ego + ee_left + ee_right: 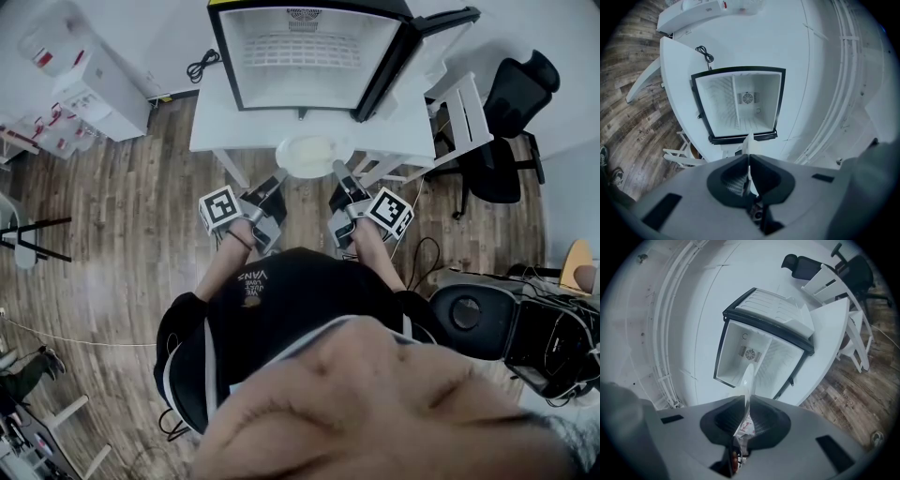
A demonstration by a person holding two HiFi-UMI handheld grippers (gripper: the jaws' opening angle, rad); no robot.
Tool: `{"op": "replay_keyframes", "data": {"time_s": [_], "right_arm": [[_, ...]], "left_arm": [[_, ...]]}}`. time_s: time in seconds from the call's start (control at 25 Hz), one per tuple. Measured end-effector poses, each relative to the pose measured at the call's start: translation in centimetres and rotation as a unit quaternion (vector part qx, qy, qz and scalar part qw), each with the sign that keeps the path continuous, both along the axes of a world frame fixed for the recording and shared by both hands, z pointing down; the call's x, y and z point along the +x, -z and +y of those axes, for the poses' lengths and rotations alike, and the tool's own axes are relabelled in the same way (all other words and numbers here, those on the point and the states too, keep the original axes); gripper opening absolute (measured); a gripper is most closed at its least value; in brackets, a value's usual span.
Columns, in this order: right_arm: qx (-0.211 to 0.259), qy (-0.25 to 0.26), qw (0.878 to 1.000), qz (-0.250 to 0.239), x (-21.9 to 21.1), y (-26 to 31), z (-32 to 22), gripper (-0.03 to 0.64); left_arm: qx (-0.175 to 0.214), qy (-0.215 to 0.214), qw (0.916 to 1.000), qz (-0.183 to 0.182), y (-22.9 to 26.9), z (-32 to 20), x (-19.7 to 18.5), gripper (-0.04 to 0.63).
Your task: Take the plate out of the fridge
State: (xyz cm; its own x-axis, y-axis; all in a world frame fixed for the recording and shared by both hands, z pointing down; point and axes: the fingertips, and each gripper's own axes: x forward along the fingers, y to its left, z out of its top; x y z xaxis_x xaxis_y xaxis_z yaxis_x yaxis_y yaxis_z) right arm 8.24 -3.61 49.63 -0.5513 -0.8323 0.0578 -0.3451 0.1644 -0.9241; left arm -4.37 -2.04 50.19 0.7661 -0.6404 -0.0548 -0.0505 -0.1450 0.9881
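Observation:
A pale round plate point(309, 157) hangs level outside the fridge, over the white table's point(211, 117) front edge. My left gripper point(278, 180) is shut on its left rim and my right gripper point(339, 171) is shut on its right rim. In the left gripper view the plate point(748, 144) shows edge-on, running out from the closed jaws of the left gripper point(749, 158). The right gripper view shows the same thin plate edge point(748, 378) pinched in the right gripper point(746, 401). The small fridge point(302, 56) stands on the table with its door point(417, 47) swung open to the right and its inside bare.
A white chair point(464, 112) and a black office chair point(511, 122) stand right of the table. A black cable point(199, 67) lies at the table's back left. A white unit point(89, 80) sits far left. A dark round bin point(466, 314) stands on the wooden floor at lower right.

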Motion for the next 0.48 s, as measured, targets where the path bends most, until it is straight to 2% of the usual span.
{"op": "replay_keyframes", "data": {"time_s": [0.48], "right_arm": [[-0.005,-0.005,1.0,-0.001,0.04,-0.37,0.21,0.04]], "left_arm": [[0.001,-0.003,1.0,0.003,-0.03,0.13,-0.06,0.028]]}}
